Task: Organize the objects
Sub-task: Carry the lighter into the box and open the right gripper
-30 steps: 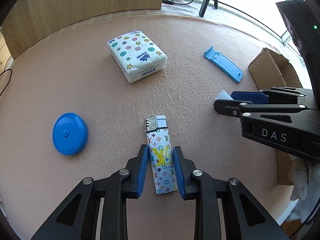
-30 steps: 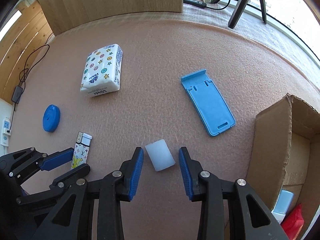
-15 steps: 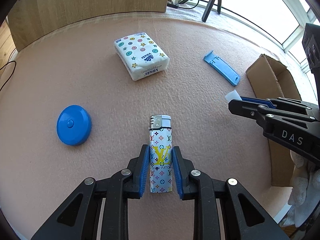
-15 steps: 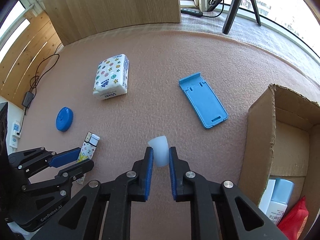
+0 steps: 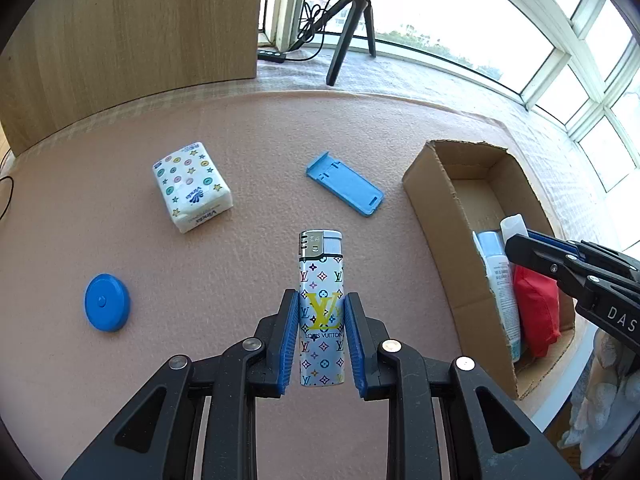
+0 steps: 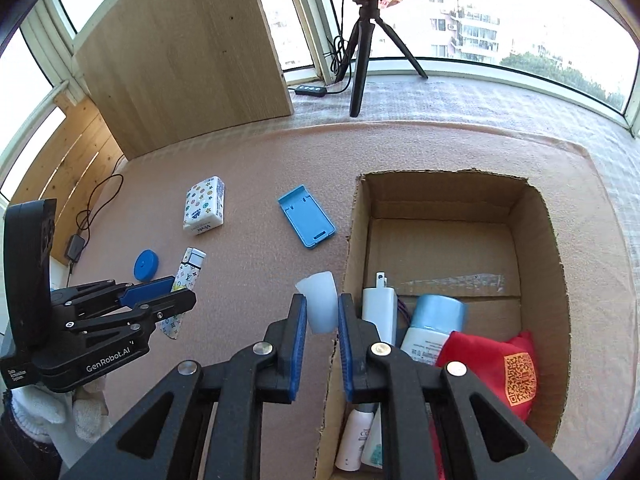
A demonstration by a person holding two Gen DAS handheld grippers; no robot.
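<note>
My left gripper (image 5: 322, 312) is shut on a patterned lighter (image 5: 321, 304), held above the pink mat. The right wrist view shows that lighter (image 6: 188, 274) in the left gripper's (image 6: 168, 290) blue fingers. My right gripper (image 6: 322, 316) is shut on a translucent white cap (image 6: 320, 300), raised over the left wall of the cardboard box (image 6: 536, 216). Seen from the left wrist, the cap (image 5: 514, 226) pokes out of the right gripper (image 5: 520, 246) above the box (image 5: 436, 200). On the mat lie a tissue pack (image 5: 192, 186), a blue phone stand (image 5: 344, 188) and a blue round disc (image 5: 107, 303).
The box holds a red pouch (image 6: 492, 368), a white and blue bottle (image 6: 432, 328), a white charger (image 6: 378, 312) and a small bottle (image 6: 354, 440). A wooden board (image 6: 188, 52) and a tripod (image 6: 366, 44) stand behind the mat, by the windows. Cables (image 6: 92, 216) trail at the left.
Both grippers closed on their objects and lifted: the left on the lighter, the right on the white cap. The right gripper carried the cap rightward to the box's left wall.
</note>
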